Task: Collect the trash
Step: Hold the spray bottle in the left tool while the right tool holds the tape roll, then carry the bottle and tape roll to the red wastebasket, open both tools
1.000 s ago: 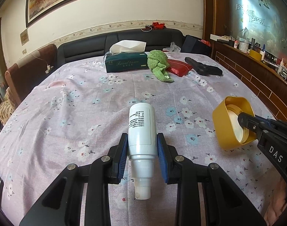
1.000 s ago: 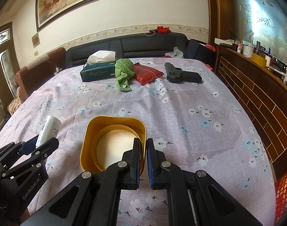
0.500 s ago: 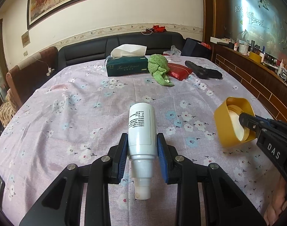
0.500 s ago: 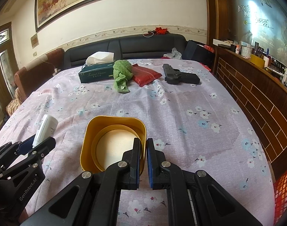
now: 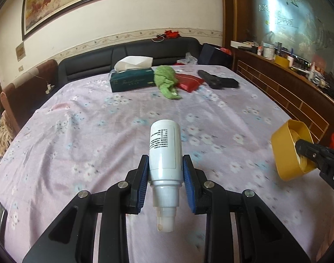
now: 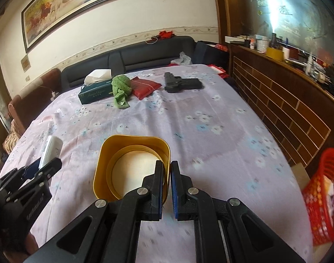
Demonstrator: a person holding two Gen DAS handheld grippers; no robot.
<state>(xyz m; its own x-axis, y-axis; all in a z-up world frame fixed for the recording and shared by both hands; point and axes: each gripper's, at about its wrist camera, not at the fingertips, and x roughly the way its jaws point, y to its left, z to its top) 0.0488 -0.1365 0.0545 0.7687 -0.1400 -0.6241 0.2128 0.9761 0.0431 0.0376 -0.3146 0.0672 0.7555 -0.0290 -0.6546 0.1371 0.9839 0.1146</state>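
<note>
My left gripper [image 5: 165, 164] is shut on a white spray bottle [image 5: 165, 151], held above the flowered tablecloth [image 5: 79, 131] with its nozzle toward the camera. My right gripper [image 6: 165, 175] is shut on the rim of a yellow tub [image 6: 127, 160] and holds it above the cloth. The tub also shows in the left wrist view [image 5: 287, 151] at the right edge. The bottle also shows in the right wrist view [image 6: 50, 149] at the left. A red basket [image 6: 322, 197] stands off the table's right edge.
At the table's far end lie a green tissue box [image 5: 131, 81], a green cloth [image 5: 167, 81], a red pouch [image 5: 188, 82] and a black pistol-shaped object [image 5: 217, 81]. A dark sofa [image 5: 127, 54] runs behind. A wooden counter [image 5: 298, 83] stands along the right.
Both grippers have pulled back and risen with their loads. The right gripper has swung rightward, bringing the red basket into its view.
</note>
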